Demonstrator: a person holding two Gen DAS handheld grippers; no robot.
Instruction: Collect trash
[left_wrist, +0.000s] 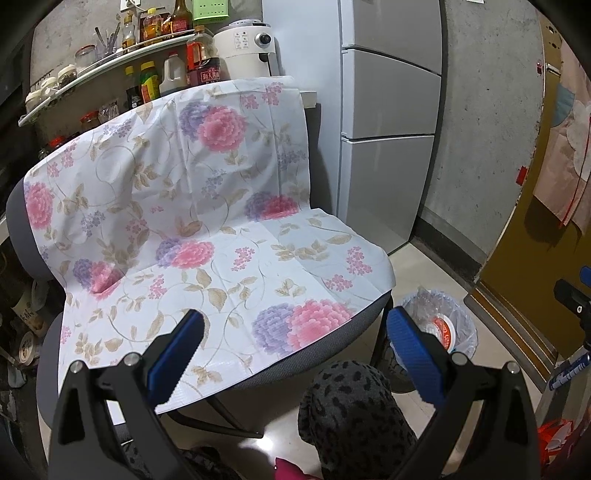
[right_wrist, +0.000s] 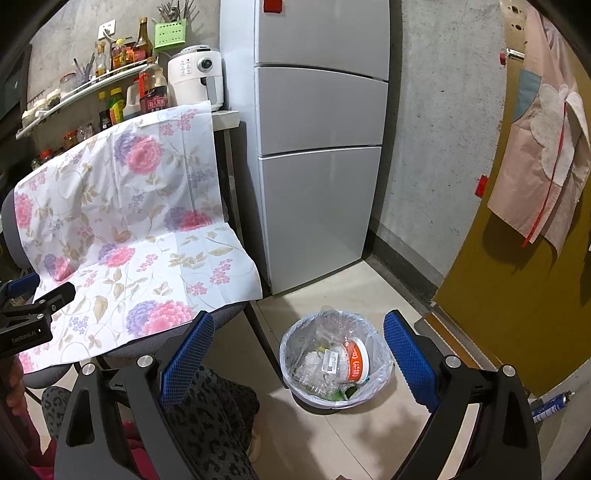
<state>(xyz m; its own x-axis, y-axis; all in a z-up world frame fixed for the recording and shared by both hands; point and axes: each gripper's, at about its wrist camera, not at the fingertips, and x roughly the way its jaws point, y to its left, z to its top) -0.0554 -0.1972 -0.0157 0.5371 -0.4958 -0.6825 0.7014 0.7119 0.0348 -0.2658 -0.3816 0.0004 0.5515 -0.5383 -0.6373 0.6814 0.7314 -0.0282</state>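
— Where is the trash bin (right_wrist: 334, 363) found relative to the jaws?

— It is seen on the floor (right_wrist: 332, 288) beside the chair (right_wrist: 229, 314), directly ahead of and below the right gripper (right_wrist: 299, 349), whose jaws are spread wide and empty.

— And the left gripper (left_wrist: 295, 345)?

— Its jaws are likewise spread and empty; the bin lies off to its right, so the right is judged nearer.

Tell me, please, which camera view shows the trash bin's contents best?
The right wrist view: the trash bin sits whole between the open fingers, its contents visible. In the left wrist view the right finger and the chair hide part of it.
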